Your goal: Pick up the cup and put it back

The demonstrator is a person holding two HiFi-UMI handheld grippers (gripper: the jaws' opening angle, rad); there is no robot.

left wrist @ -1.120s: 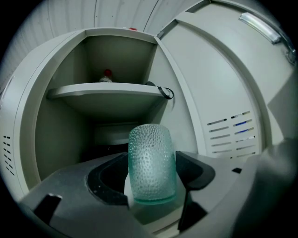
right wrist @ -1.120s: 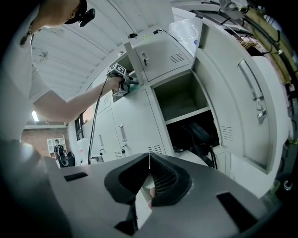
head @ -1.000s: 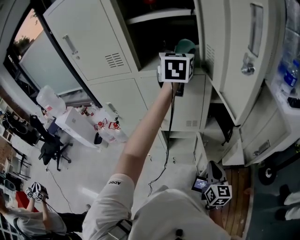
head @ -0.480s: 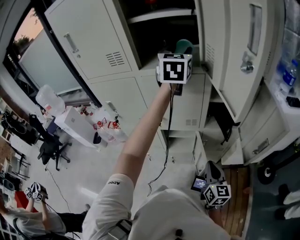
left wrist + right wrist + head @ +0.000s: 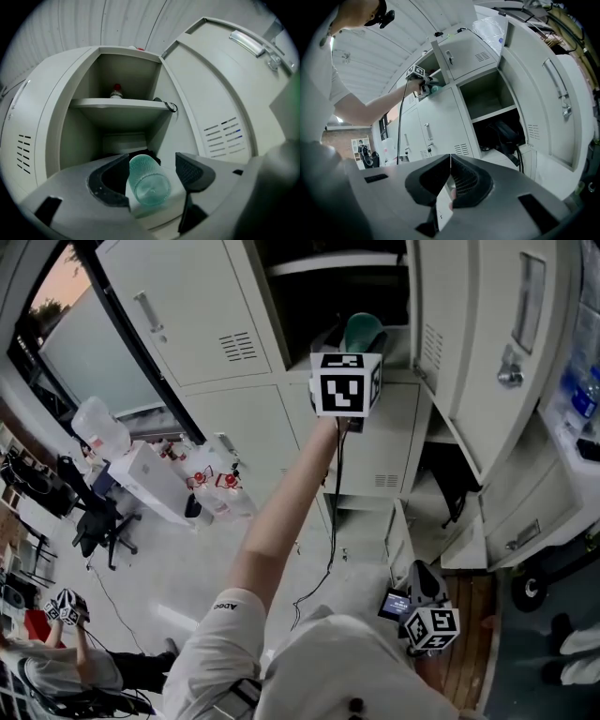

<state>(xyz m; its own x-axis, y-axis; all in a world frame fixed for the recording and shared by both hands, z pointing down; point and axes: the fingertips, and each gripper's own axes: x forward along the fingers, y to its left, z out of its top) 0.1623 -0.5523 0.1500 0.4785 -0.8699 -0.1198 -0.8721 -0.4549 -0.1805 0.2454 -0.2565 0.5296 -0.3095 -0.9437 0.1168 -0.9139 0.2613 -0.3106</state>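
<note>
Left gripper [image 5: 149, 160], its 2 jaws opening, loosely cradles the tilted green cup [image 5: 149, 183] before the open locker [image 5: 117, 104]; best level it inside before releasing. Right gripper [image 5: 449, 180] hangs clenched below the locker.

The left gripper [image 5: 360, 341], fingers opening round the green cup [image 5: 363, 328], faces the locker [image 5: 330, 264].

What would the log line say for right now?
left gripper: jaws opening, green cup between them, not squeezed | right gripper: shut, down by the person's side | place: open locker compartment
</note>
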